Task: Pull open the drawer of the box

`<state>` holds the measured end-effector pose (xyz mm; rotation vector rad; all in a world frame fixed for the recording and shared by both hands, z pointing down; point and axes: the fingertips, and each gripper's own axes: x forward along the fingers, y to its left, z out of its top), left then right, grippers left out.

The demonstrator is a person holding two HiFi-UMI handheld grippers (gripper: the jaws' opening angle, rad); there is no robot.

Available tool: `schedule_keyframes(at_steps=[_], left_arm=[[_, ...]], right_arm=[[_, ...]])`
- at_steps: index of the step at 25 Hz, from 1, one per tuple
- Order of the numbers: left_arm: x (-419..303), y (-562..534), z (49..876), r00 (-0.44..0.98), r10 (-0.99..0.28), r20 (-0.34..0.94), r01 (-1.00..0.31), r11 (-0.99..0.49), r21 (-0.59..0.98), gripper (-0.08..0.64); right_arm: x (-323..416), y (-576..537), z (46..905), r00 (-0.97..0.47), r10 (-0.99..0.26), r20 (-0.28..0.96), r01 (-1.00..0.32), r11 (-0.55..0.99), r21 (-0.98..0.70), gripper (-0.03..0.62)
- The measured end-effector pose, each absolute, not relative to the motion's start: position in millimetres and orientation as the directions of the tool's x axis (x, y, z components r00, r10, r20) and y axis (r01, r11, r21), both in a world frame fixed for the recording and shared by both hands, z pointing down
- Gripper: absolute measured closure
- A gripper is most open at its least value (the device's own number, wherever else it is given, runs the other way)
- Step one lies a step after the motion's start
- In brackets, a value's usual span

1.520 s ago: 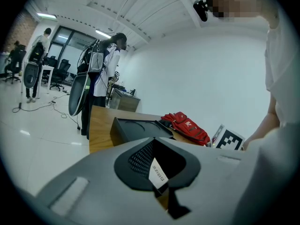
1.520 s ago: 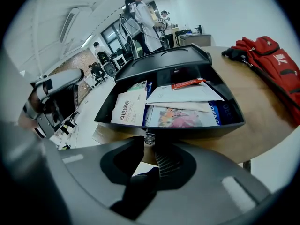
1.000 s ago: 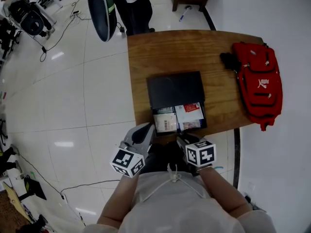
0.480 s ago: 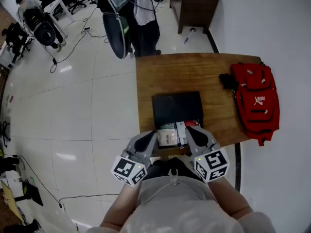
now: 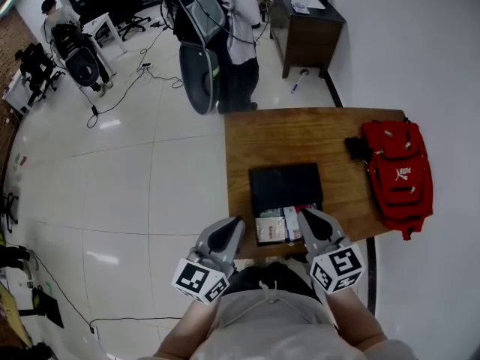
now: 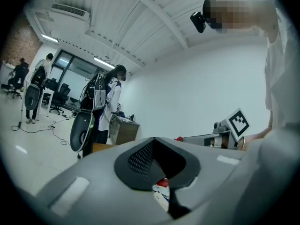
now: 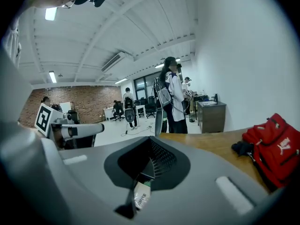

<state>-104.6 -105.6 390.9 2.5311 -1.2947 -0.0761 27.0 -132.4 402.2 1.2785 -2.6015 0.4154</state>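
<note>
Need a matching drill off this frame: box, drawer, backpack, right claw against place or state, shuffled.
Things:
1. black box
2. drawer
3. red backpack
4. right claw

Place or state:
a. pulled out toward the person, packets showing inside
b. jaws together, gripping nothing
c. mid-width on the wooden table, near its front edge
d. at the table's right end in the head view

Pairs: 1-c, 2-a, 3-d, 4-b

Backpack (image 5: 397,172): red, lay on the surface's right end.
Surface (image 5: 285,137): brown wood.
Bystander (image 5: 241,21): stood beyond far edge.
</note>
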Motion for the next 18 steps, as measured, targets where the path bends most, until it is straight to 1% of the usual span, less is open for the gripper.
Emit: schedule_keyframes(at_steps=[6, 12, 18], left_arm=[[-86, -92, 386, 0.605, -0.793, 0.068, -0.776, -0.569, 0.271, 0.554], [-61, -48, 401, 0.560, -0.824, 0.087, -0.806, -0.517, 0.288, 0.554], [-26, 8, 407, 0.525, -0.847, 0.085, -0.828, -0.485, 0.283, 0.552]], right_arm=[[48, -113, 409, -0.581, -0.752, 0.312, -0.812, 0.562, -0.158, 0.586], [76, -73, 422, -0.606, -0.721, 0.336, -0.791, 0.591, -0.159, 0.586], [114, -18, 421, -0.600, -0.728, 0.333, -0.797, 0.579, -0.170, 0.586]])
